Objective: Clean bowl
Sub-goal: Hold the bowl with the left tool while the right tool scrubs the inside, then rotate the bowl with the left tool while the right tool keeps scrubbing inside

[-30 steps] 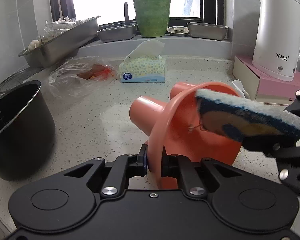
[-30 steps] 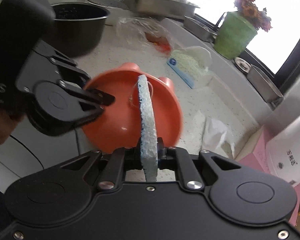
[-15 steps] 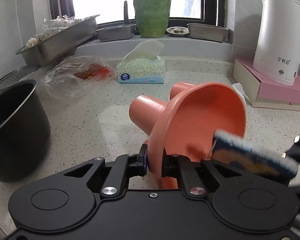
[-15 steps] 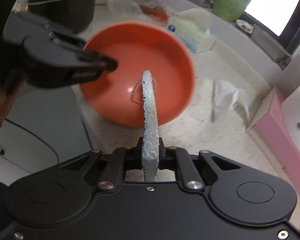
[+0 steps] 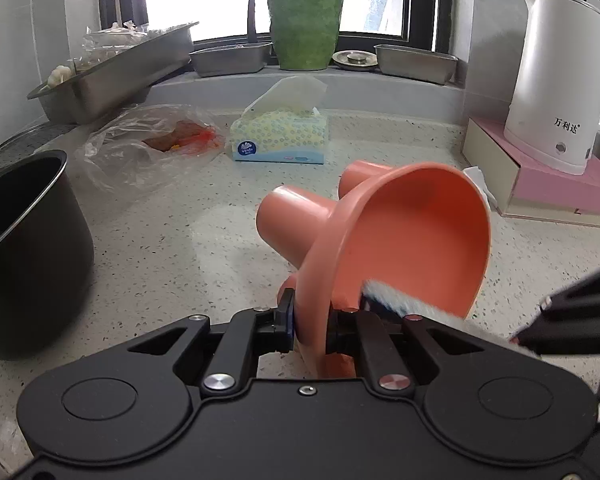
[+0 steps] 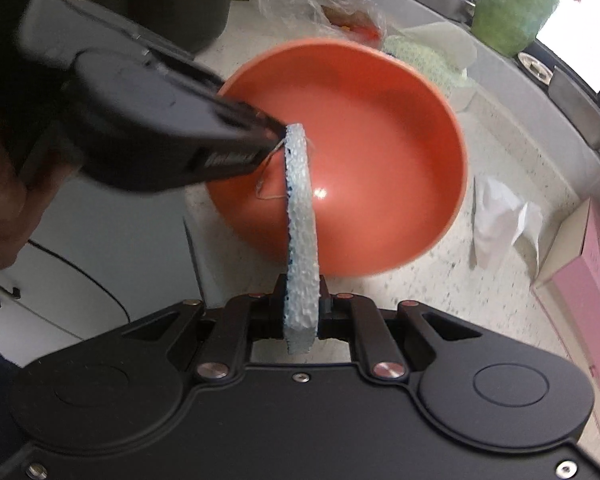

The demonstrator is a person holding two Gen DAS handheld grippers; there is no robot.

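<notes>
In the left wrist view our left claw (image 5: 309, 326) clamps the rim of the orange bowl (image 5: 412, 236), held tilted above the desk (image 5: 188, 248), mouth facing right. The sponge (image 5: 404, 305) now sits low at the near rim, lower than before.

In the right wrist view our right claw (image 6: 302, 312) pinches the sponge (image 6: 300, 216) edge-on, its long axis reaching forward into the bowl (image 6: 380, 152), deeper than earlier.
</notes>
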